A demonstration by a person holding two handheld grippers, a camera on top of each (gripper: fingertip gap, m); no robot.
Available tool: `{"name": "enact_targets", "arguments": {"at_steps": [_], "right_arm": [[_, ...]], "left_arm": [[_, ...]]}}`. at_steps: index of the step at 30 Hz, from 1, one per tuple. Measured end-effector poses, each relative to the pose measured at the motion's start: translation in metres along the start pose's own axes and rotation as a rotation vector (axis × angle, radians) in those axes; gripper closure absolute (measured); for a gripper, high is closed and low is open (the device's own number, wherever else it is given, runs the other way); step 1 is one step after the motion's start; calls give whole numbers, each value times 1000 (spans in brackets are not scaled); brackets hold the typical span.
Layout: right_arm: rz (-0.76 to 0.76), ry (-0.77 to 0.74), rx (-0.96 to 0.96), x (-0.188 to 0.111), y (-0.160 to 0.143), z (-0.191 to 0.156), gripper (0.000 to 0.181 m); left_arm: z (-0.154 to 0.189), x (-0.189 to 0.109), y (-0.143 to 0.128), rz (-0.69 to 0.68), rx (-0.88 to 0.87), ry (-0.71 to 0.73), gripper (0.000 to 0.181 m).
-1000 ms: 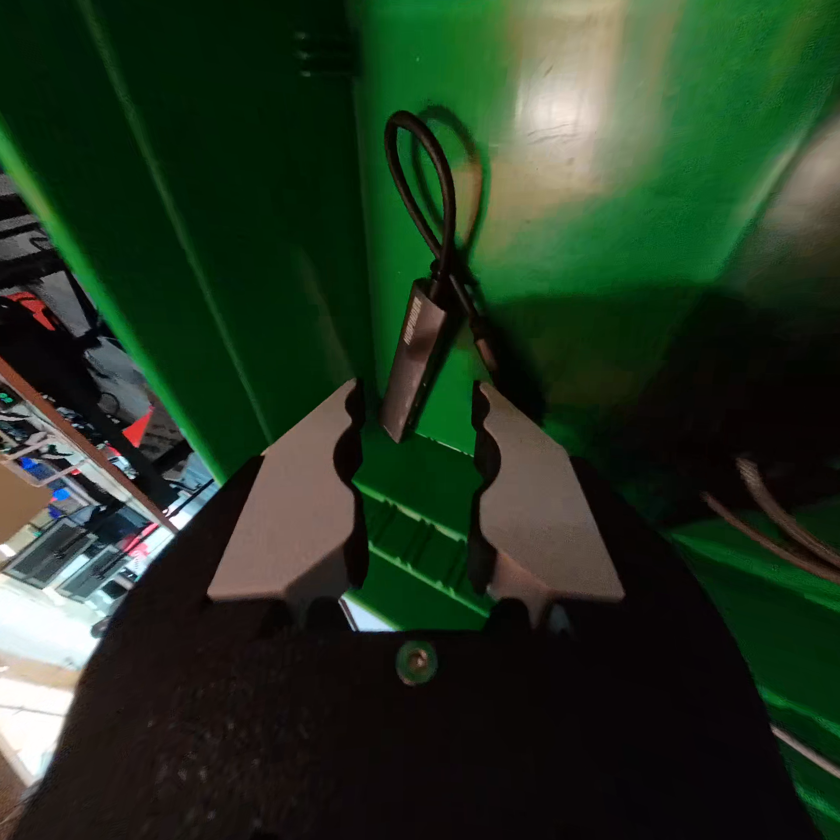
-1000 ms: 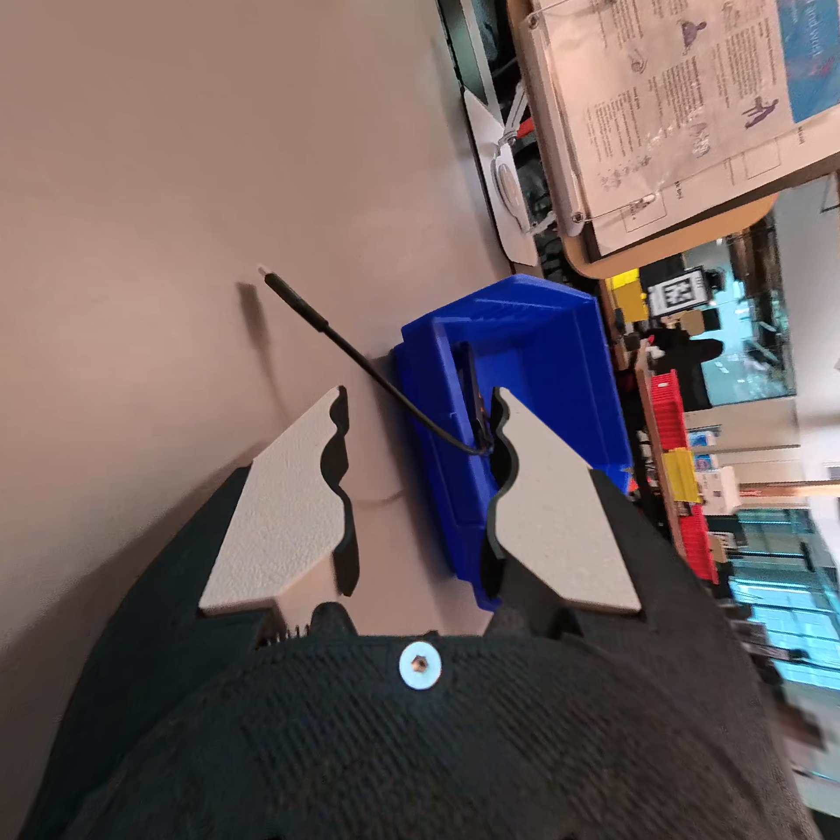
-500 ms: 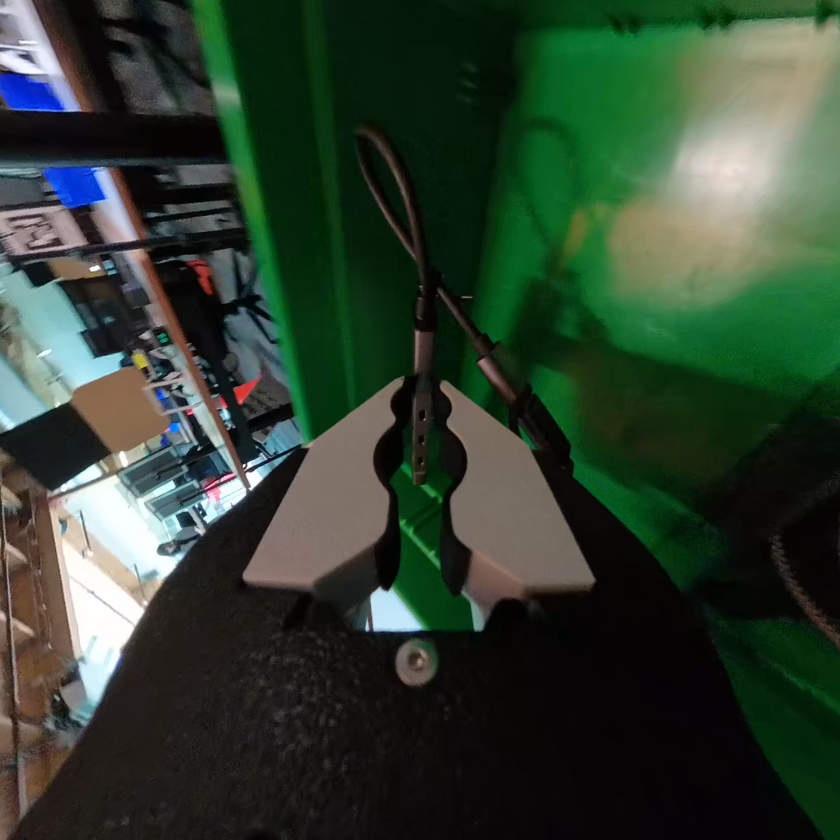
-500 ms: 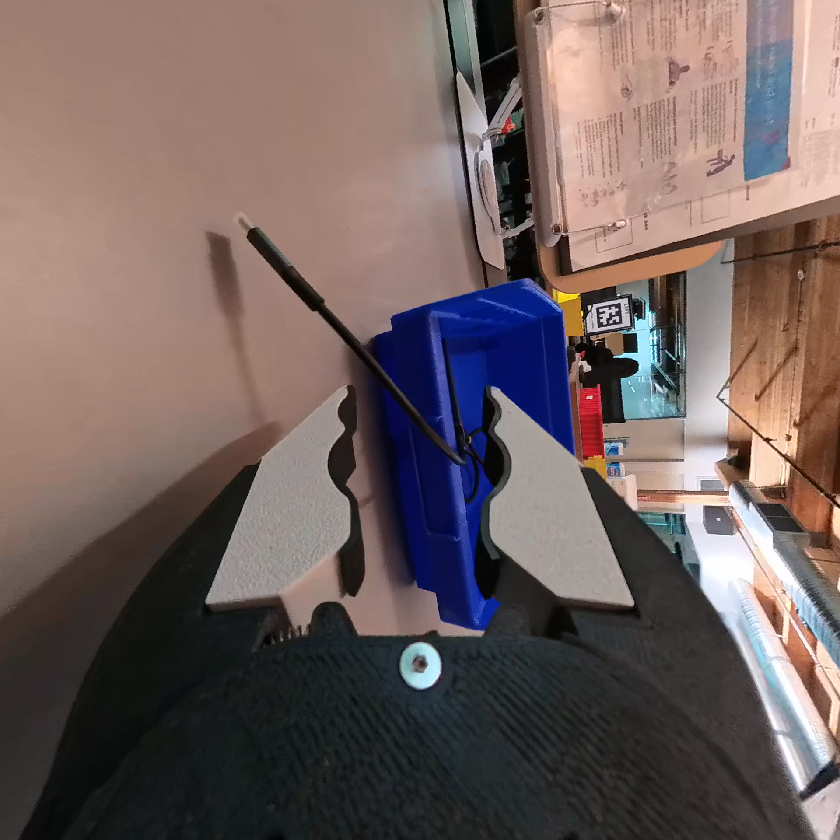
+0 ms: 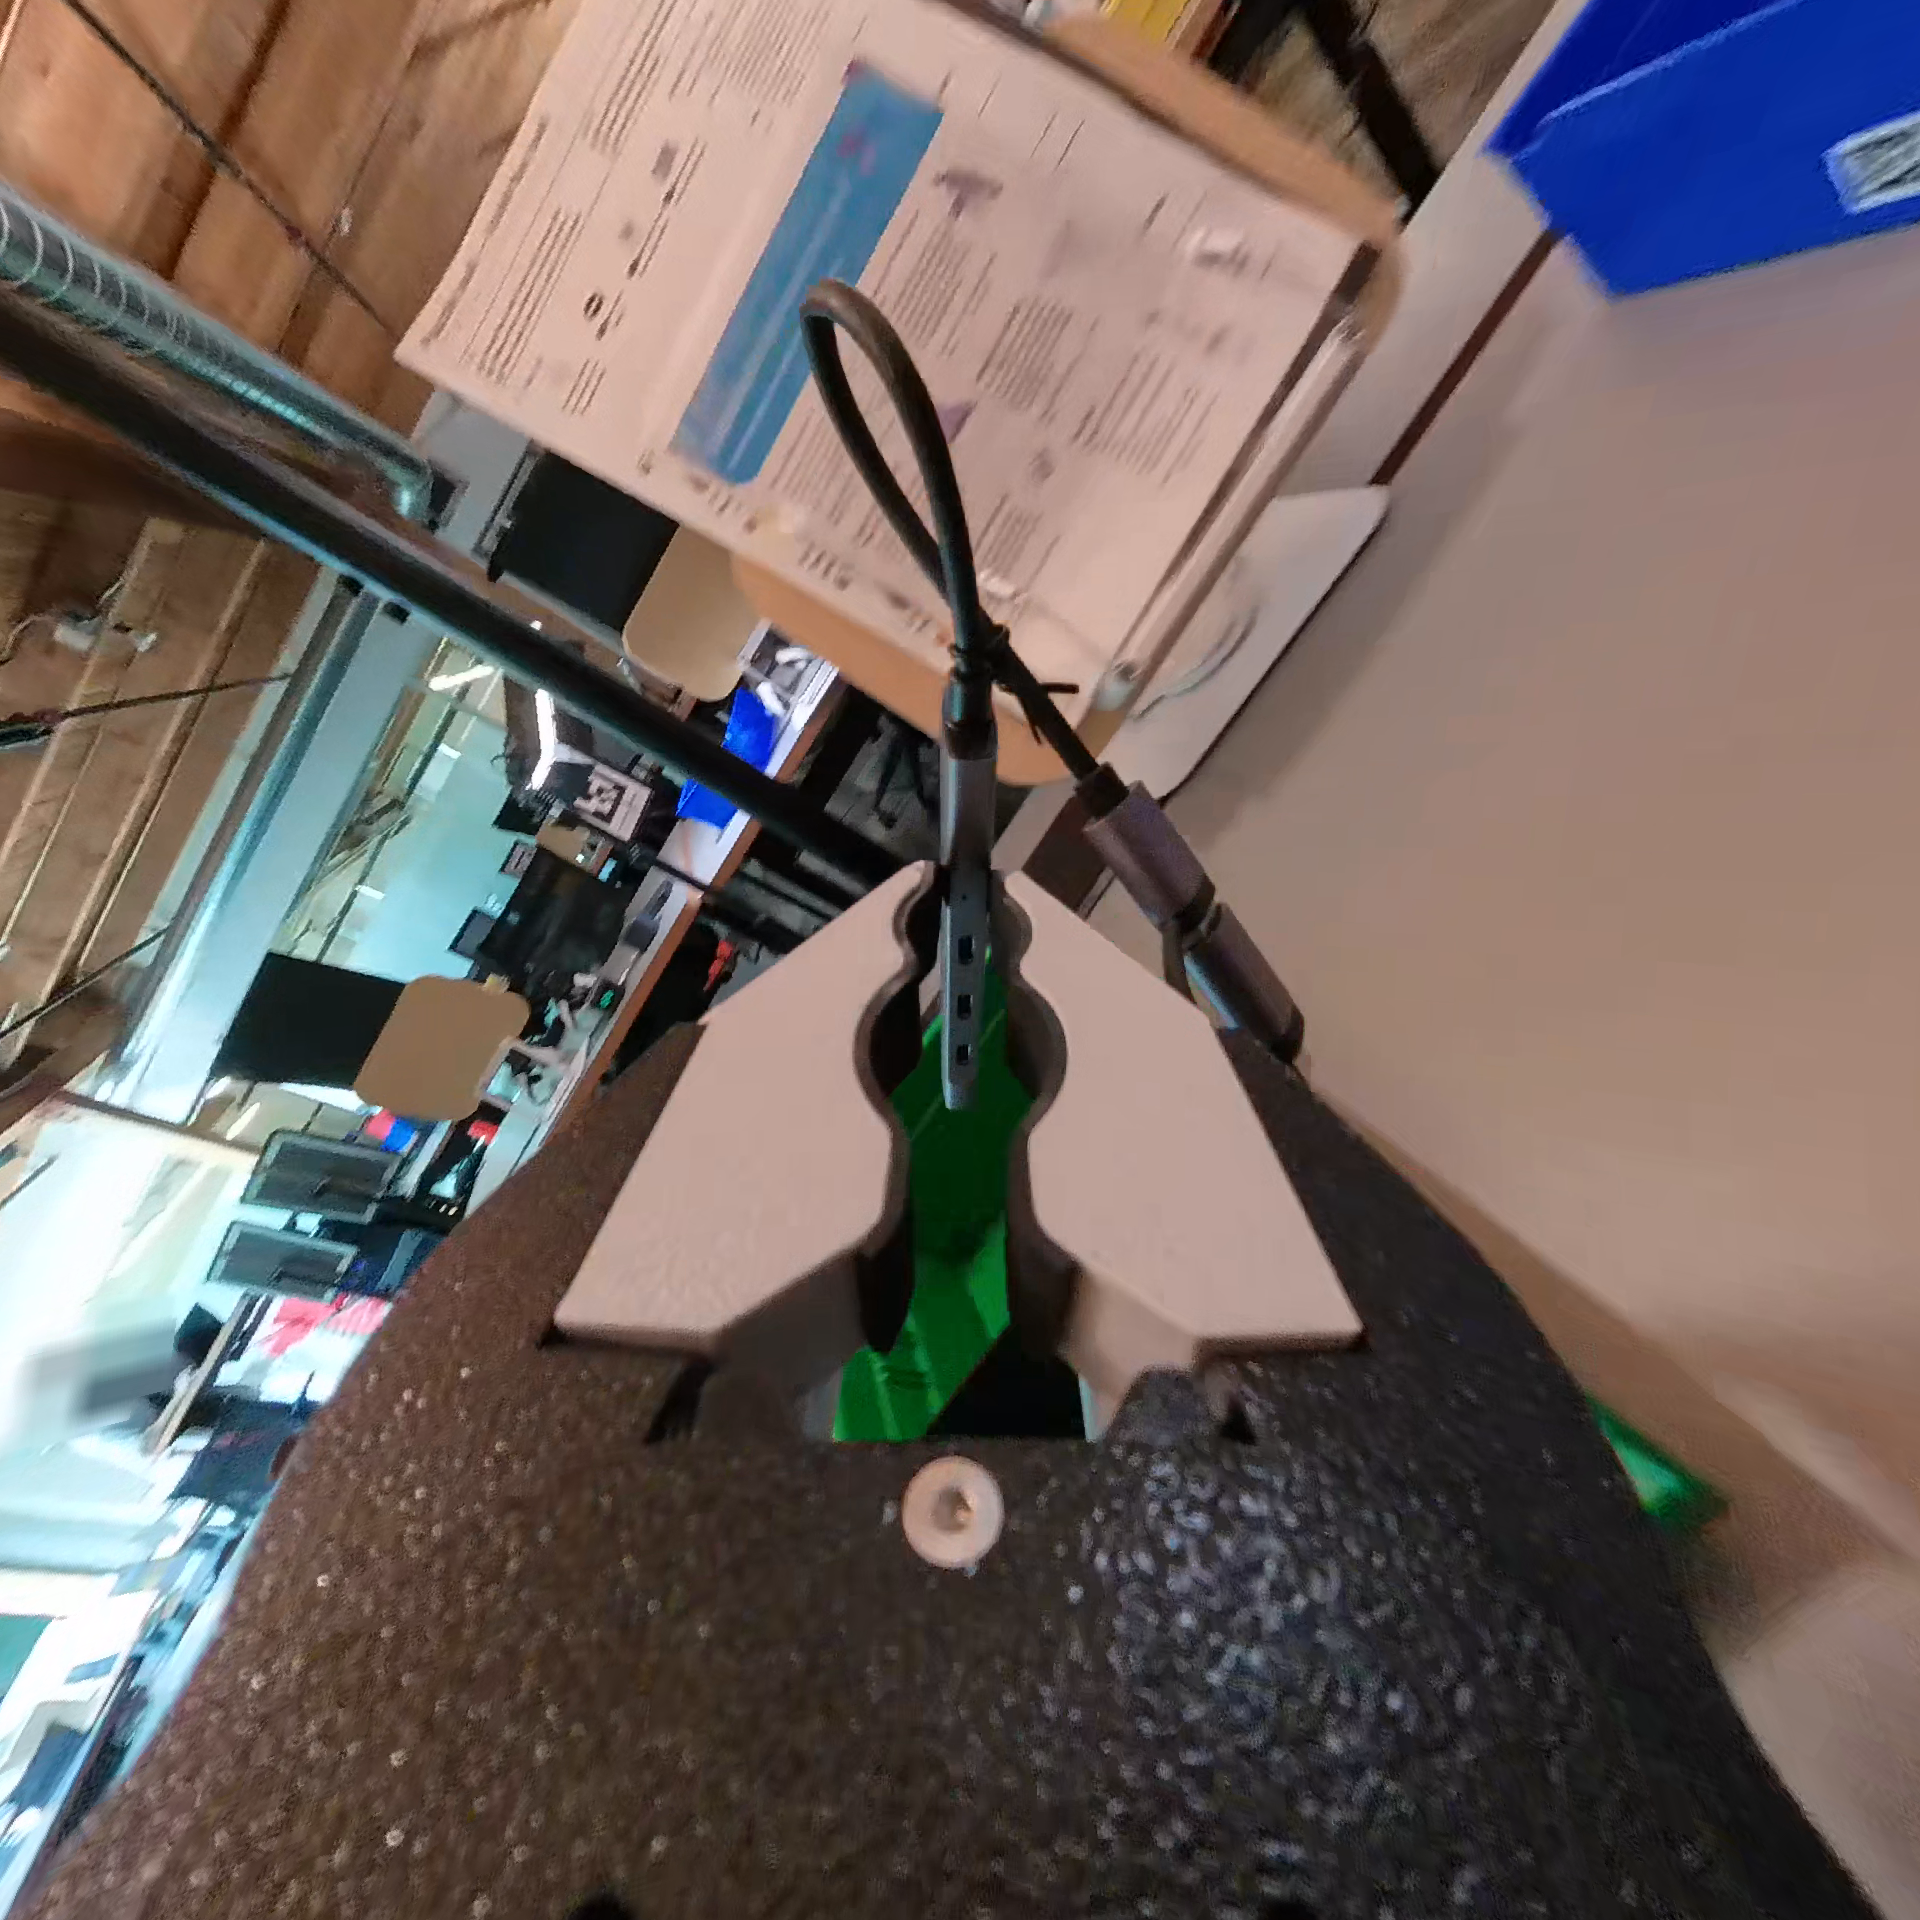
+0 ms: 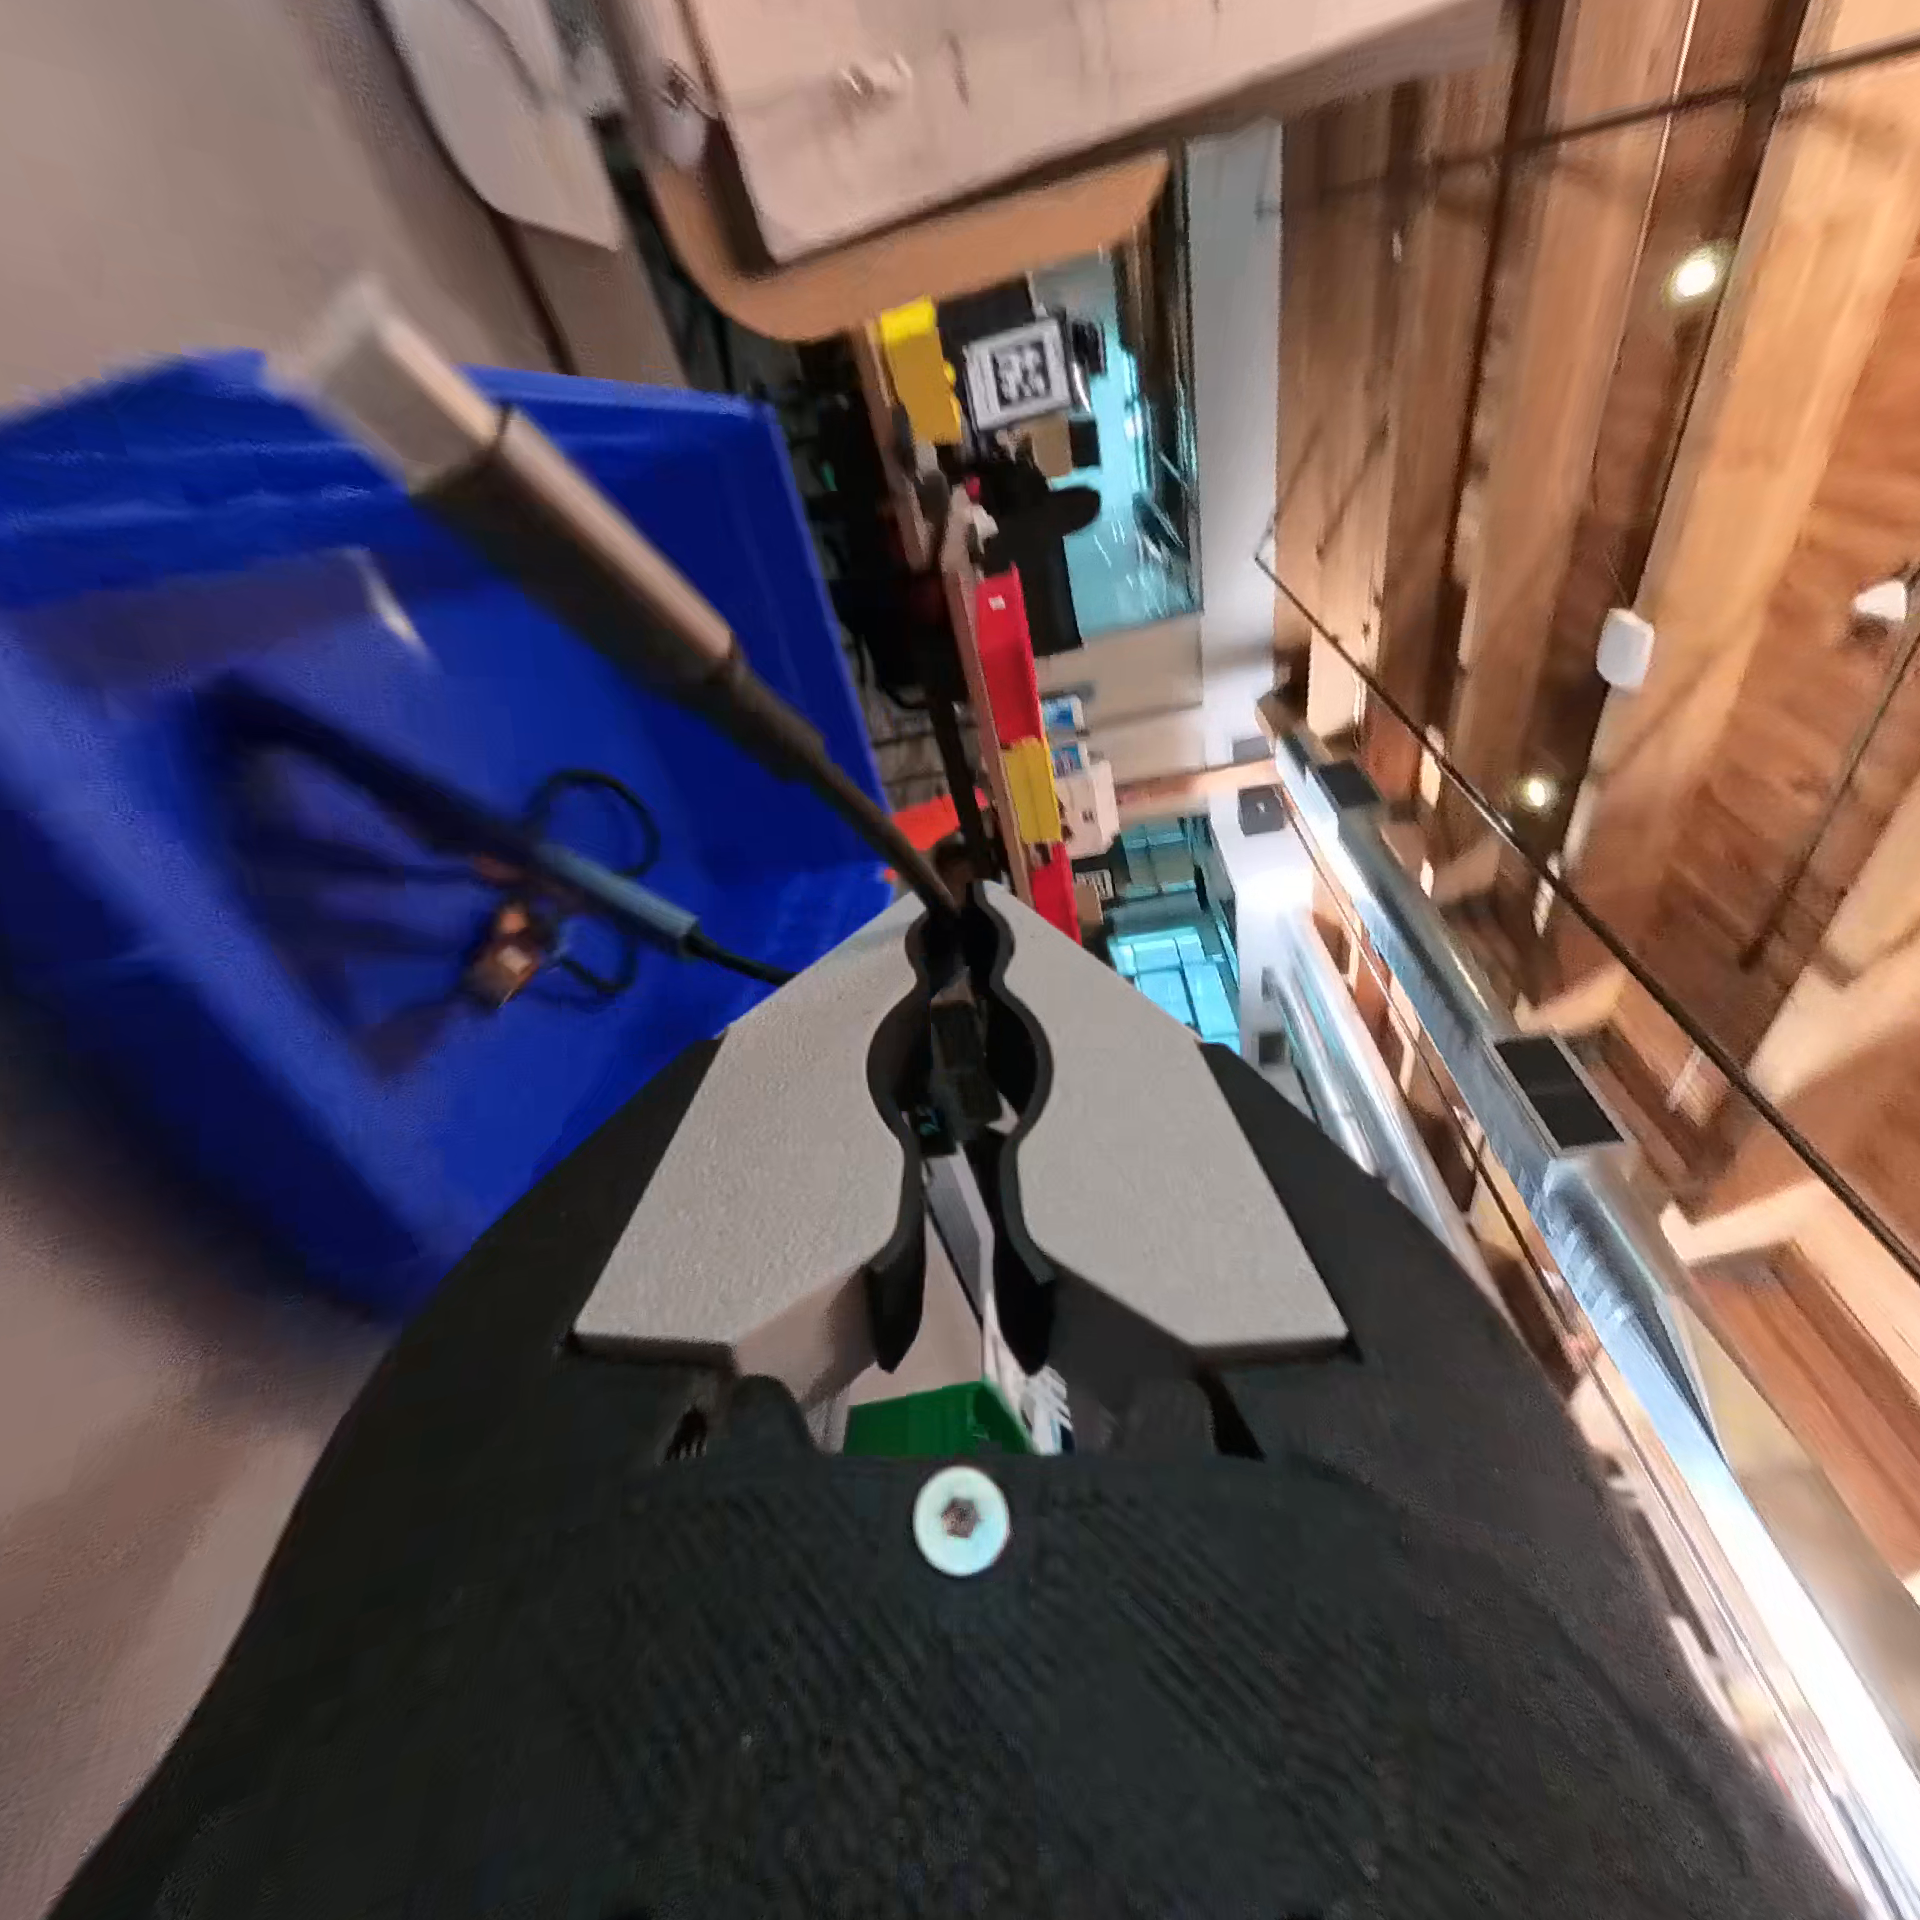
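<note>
Both tongs point(image 5: 961, 914) point(image 6: 961, 920) tilted, gripping adapters point(image 5: 964, 997) point(image 6: 951, 1039).

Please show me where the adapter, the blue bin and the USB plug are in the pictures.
adapter point(image 5: 964, 977): left wrist view, slim grey body between the fingers.
blue bin point(image 6: 239, 966): right wrist view, front wall.
USB plug point(image 6: 400, 390): right wrist view, metal tip.

Glossy blue plastic bin point(image 6: 208, 727); matt metal adapter point(image 5: 964, 977).
</note>
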State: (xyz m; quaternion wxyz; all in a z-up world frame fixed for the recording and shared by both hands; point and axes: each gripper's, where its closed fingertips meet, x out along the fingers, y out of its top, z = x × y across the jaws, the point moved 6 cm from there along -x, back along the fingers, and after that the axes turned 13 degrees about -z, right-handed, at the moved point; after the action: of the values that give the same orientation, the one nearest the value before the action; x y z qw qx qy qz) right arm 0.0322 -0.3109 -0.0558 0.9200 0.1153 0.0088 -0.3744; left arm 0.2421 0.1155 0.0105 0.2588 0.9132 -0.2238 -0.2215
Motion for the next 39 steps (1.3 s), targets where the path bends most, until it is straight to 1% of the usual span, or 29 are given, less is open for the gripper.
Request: {"name": "enact_targets", "arguments": {"at_steps": [1,2,3,4,6,8,9,10,11,12,14,15,17,19,20,21,22,23,24,25,27,29,31,33,35,36,37,39], "right_arm": [[-18,-11,0,17,4,10,180],[-44,16,-4,36,6,15,180],[-91,69,-4,56,7,20,180],[-108,110,16,75,11,26,180],[-73,266,87,106,23,33,179],[-73,344,162,134,30,40,179],[-74,412,179,147,32,34,179],[-79,539,180,156,34,20,167],[-96,692,169,158,35,3,154],[-98,800,159,157,37,-9,143],[-34,924,124,147,46,-26,111],[6,924,105,142,49,-28,105],[20,854,85,139,45,-22,107],[-53,825,70,137,32,-19,100],[-102,801,57,138,24,-17,102],[-148,750,40,140,16,-14,117],[-187,667,33,144,7,-8,144],[-216,572,65,151,-1,2,166],[-233,532,114,155,-7,8,174],[-237,560,138,156,-10,7,181],[-212,648,58,152,-11,-6,161],[-198,706,-111,144,-11,-19,131],[-171,712,-247,133,-9,-20,120],[-164,675,-340,122,-11,-7,107],[-256,613,-430,117,-23,12,97],[-312,615,-472,113,-31,18,89],[-333,635,-495,110,-38,20,85],[-303,697,-476,105,-46,13,82]], "left_arm": [[10,-5,4,15,-1,-9,175],[19,-9,7,21,-2,-21,175],[28,-11,9,22,-7,-33,175],[35,-14,11,27,-16,-45,175],[46,-17,13,36,-44,-82,175],[55,-22,15,48,-93,-129,174],[58,-24,16,60,-118,-154,174],[62,-25,17,68,-135,-180,174],[65,-27,16,69,-145,-193,174],[66,-27,15,64,-151,-192,174],[69,-29,11,48,-151,-201,174],[70,-29,9,50,-151,-209,174],[73,-30,5,45,-144,-220,174],[76,-29,0,29,-136,-229,174],[76,-29,-1,28,-138,-226,174],[77,-30,-2,26,-144,-231,175],[77,-30,-1,30,-153,-241,175],[78,-30,-1,42,-164,-249,175],[79,-31,1,52,-174,-255,175],[80,-30,2,55,-182,-262,174],[82,-29,5,58,-188,-269,174],[85,-29,9,64,-186,-272,175],[88,-29,14,69,-183,-280,174],[91,-29,17,67,-171,-289,175],[93,-29,18,62,-161,-299,174],[94,-29,18,59,-154,-304,174],[95,-29,17,55,-145,-308,174],[97,-29,17,52,-135,-305,175]]}}
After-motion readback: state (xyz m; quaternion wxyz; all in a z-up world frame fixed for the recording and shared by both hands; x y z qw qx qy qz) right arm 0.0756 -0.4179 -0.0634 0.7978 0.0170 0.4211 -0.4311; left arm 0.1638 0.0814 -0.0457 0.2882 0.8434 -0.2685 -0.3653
